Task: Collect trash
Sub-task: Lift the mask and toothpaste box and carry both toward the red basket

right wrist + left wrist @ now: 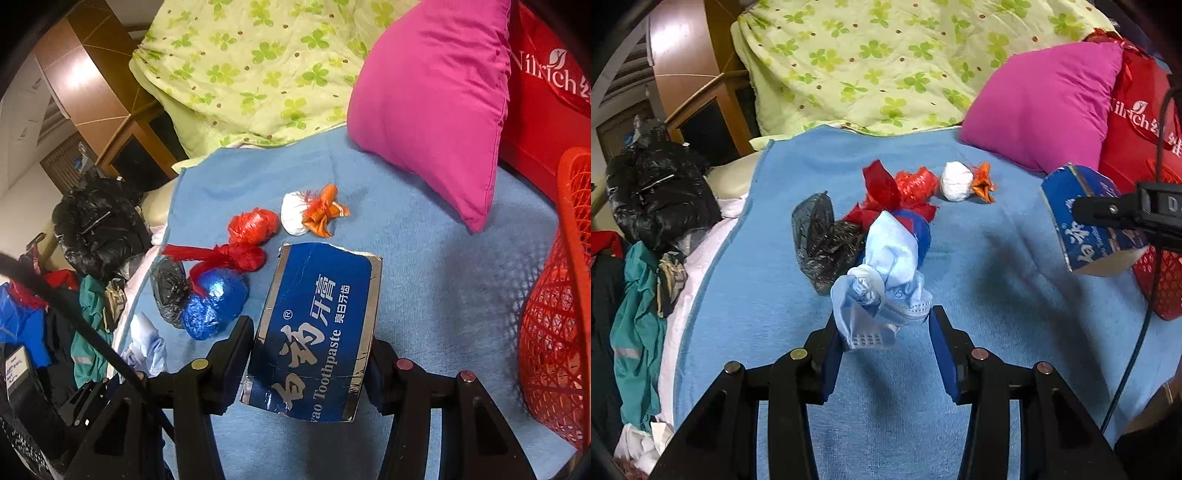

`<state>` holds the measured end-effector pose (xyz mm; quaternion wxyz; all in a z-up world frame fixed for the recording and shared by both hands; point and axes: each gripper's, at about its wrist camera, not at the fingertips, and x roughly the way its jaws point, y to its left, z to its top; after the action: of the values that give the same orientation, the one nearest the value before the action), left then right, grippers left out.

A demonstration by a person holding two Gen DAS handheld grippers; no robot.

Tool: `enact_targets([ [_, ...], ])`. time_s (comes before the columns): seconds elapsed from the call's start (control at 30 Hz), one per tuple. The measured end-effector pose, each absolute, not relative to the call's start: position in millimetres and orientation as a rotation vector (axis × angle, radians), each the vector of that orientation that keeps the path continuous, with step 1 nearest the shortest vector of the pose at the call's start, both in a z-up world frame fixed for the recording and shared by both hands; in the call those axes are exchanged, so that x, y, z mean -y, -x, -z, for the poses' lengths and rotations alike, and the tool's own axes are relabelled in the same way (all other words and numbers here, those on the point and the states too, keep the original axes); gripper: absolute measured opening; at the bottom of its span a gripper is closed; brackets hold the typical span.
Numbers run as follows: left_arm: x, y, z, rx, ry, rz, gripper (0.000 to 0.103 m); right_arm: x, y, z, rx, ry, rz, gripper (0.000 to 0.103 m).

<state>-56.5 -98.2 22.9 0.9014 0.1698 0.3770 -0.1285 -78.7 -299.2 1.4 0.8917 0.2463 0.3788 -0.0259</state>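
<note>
Left wrist: left claw [884, 332] grips mask [882, 280]; right claw [308, 354] clamps toothpaste box [317, 325].

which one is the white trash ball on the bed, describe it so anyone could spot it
Start at the pink pillow lying on the blue blanket. Just in front of its lower corner, towards the middle of the blanket, lies a small white wad. Unlike the red knotted bag beside it, it is plain white with an orange knotted tail at one side.
</note>
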Motion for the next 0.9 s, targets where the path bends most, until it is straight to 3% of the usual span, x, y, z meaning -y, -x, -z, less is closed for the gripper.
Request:
enact_targets([
  [0.9,126.1,97.3,-101.2,-0.514,-0.381,0.203,0.049,302.5,129.5,-57.7,-0.457,-0.44,0.04,0.057],
])
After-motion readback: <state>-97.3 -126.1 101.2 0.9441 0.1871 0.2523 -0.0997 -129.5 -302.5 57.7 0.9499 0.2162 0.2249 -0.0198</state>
